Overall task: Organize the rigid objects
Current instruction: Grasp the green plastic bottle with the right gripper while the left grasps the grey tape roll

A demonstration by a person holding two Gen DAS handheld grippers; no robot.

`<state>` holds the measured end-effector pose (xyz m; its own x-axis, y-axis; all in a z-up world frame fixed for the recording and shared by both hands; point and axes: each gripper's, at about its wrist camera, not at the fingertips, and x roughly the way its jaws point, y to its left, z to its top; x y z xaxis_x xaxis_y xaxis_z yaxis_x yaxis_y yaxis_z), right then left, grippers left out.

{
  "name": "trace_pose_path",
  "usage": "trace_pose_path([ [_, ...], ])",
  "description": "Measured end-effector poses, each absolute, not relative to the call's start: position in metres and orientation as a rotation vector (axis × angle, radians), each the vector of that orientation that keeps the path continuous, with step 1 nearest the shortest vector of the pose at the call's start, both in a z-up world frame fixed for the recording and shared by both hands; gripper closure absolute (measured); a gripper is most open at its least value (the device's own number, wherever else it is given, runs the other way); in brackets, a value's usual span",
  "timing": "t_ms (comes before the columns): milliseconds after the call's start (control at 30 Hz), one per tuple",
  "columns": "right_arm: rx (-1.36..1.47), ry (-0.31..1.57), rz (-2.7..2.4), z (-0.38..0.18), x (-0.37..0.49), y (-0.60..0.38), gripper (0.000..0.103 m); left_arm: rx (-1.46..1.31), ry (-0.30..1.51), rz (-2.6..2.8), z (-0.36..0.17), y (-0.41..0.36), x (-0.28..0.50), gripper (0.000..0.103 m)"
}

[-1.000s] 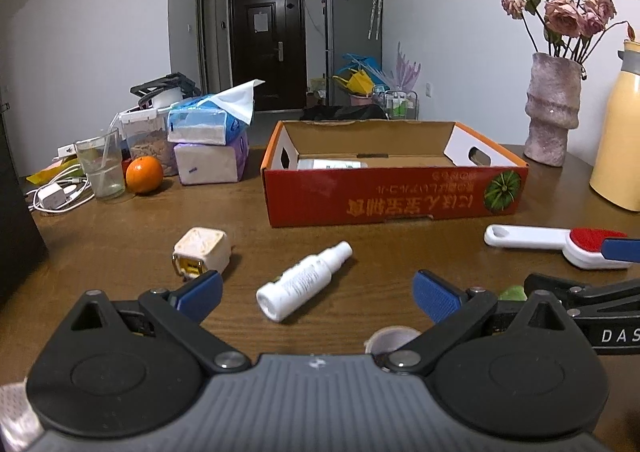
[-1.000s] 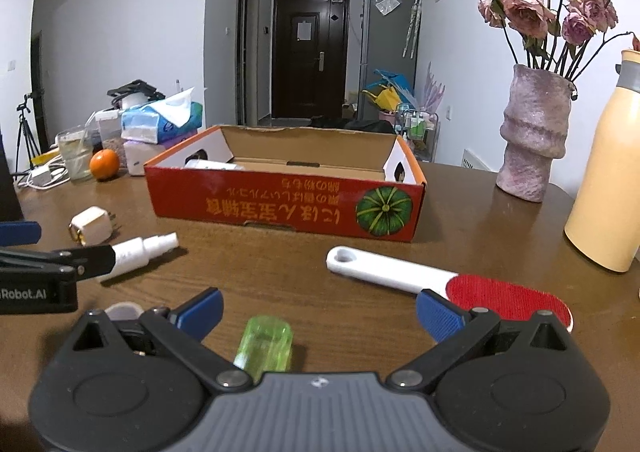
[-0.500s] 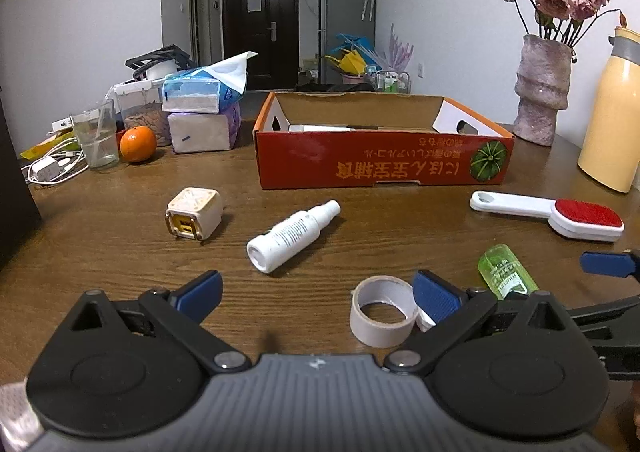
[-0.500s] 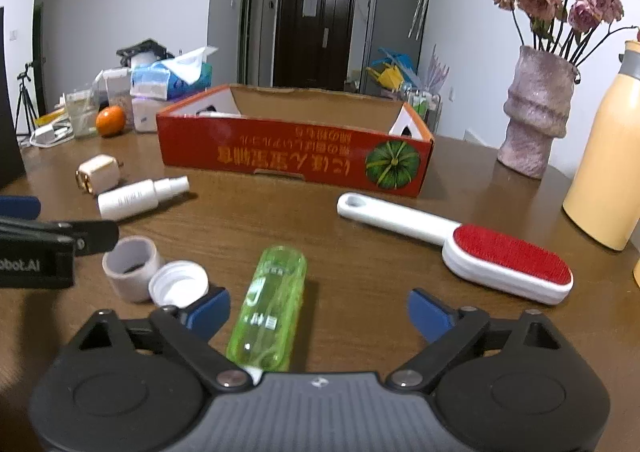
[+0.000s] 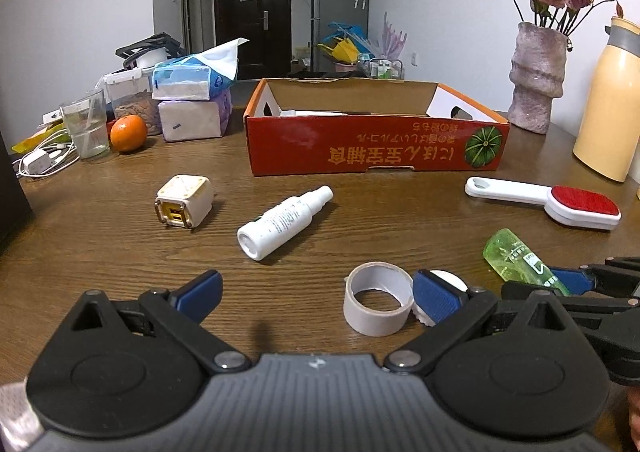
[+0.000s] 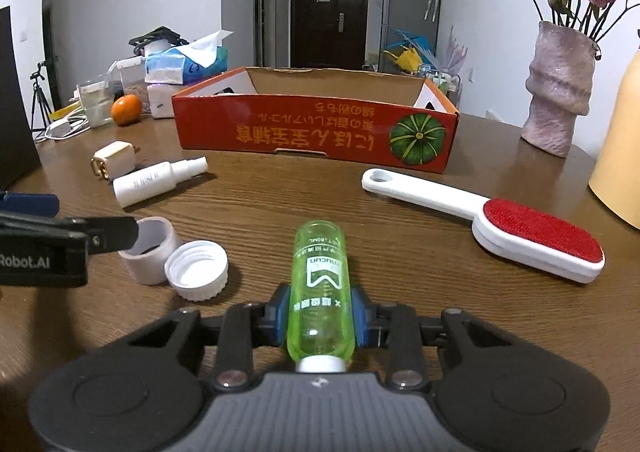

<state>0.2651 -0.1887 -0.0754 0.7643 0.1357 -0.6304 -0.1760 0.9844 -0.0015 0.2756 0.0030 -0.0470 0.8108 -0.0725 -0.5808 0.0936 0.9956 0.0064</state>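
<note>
On a wooden table (image 6: 280, 196), from frame left: one charger cube (image 6: 114, 162), one white spray bottle (image 6: 158, 181), the wide-open, empty left gripper (image 5: 316, 290), one tape roll (image 6: 150, 250), one cap (image 6: 197, 270), one green bottle (image 6: 320, 280) clamped bottom-centre by the right gripper (image 6: 320, 318), one lint brush (image 6: 492, 222).

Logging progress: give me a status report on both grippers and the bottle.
Right gripper shut on green bottle. Left gripper open, empty. Bottle lies on table. Path to cardboard box clear.
</note>
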Motion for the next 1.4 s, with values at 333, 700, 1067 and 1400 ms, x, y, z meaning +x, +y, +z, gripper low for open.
trace_pose_path([
  [333,-0.025,0.636,0.175,-0.068,0.262,-0.194,0.073,0.064,0.662,-0.115,-0.055,-0.004,0.28,0.0],
  [700,-0.003,0.604,0.16,-0.063,0.26,-0.198,0.073,0.087,0.709,-0.092,-0.067,-0.007,0.29,0.0],
  [1067,0.001,0.599,0.155,-0.062,0.26,-0.199,0.073,0.117,0.704,-0.137,-0.071,-0.018,0.299,0.029],
  [1400,0.008,0.596,0.157,-0.062,0.259,-0.2,0.073,0.125,0.677,-0.215,-0.068,-0.023,0.292,0.059],
])
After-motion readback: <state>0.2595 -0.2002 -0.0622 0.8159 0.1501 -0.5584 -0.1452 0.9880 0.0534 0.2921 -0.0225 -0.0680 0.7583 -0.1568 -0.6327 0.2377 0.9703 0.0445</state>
